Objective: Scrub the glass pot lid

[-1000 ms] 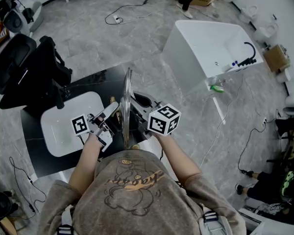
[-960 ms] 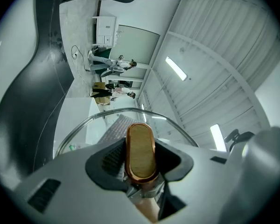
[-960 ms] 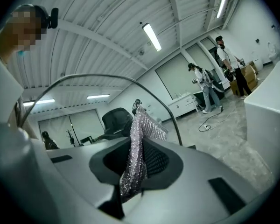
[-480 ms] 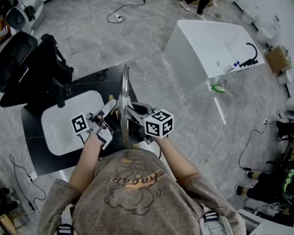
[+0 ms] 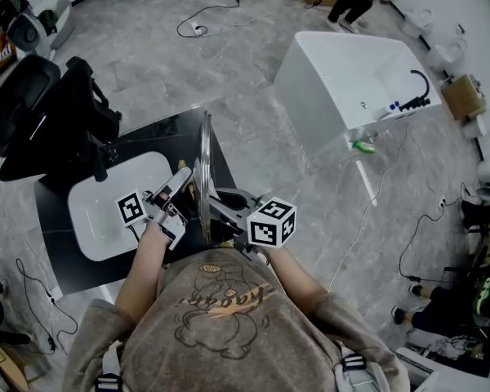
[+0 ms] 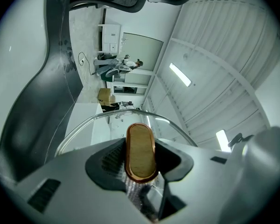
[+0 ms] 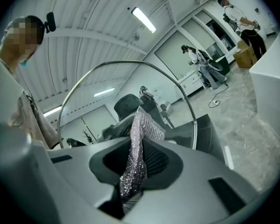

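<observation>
The round, metal-rimmed glass pot lid (image 5: 204, 158) stands on edge in the air over the black surface (image 5: 159, 137), between the two grippers and near the white tray (image 5: 98, 211). The left gripper (image 5: 180, 190) has its jaws part-way apart and clamped on the lid's oblong wood-coloured knob (image 6: 140, 150) — a firm handle that lets the pane be held upright with its inner face turned toward the other hand. The right gripper (image 5: 220, 204) is pinched tight on a silvery mesh scrubbing cloth (image 7: 139, 139), whose free end lies up against the glass on the side away from the knob. Held this way, one hand braces while the other rubs — probably mid-scrub, though how much of the glass is already clean cannot be told.
</observation>
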Demonstrator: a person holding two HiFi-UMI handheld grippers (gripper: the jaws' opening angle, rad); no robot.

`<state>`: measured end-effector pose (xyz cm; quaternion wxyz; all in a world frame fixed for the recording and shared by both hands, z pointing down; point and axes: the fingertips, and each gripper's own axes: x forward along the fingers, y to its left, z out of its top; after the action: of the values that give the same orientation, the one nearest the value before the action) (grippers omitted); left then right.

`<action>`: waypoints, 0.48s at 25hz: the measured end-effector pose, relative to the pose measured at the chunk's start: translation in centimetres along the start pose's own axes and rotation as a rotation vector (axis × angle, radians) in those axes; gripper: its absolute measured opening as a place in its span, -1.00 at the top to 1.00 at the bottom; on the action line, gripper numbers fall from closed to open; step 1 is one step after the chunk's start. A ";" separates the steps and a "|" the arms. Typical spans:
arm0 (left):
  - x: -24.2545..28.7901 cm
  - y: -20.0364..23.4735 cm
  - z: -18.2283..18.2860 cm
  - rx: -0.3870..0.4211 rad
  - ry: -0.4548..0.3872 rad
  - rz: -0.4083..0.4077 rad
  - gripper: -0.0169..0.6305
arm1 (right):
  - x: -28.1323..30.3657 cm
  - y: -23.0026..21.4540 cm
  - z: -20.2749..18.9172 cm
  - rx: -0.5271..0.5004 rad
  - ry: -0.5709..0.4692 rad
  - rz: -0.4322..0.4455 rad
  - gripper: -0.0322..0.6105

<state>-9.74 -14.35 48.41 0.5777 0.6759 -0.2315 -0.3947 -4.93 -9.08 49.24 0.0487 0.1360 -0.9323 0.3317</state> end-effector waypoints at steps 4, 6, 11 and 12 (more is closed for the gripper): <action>-0.2 0.4 -0.1 -0.006 0.008 0.005 0.40 | -0.8 1.9 1.8 0.016 -0.044 0.045 0.66; -0.2 0.4 -0.1 -0.013 0.004 0.003 0.40 | -1.4 2.7 2.7 0.025 -0.067 0.072 0.66; -0.5 0.9 -0.2 -0.011 0.008 0.025 0.40 | -2.3 4.2 5.3 0.029 -0.136 0.115 0.66; -0.6 0.9 -0.2 -0.013 0.008 0.027 0.40 | -2.3 4.2 5.5 0.020 -0.138 0.113 0.66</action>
<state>-9.80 -14.00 49.40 0.5881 0.6707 -0.2357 -0.3857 -3.94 -8.93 42.02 -0.0356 0.1064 -0.9362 0.3330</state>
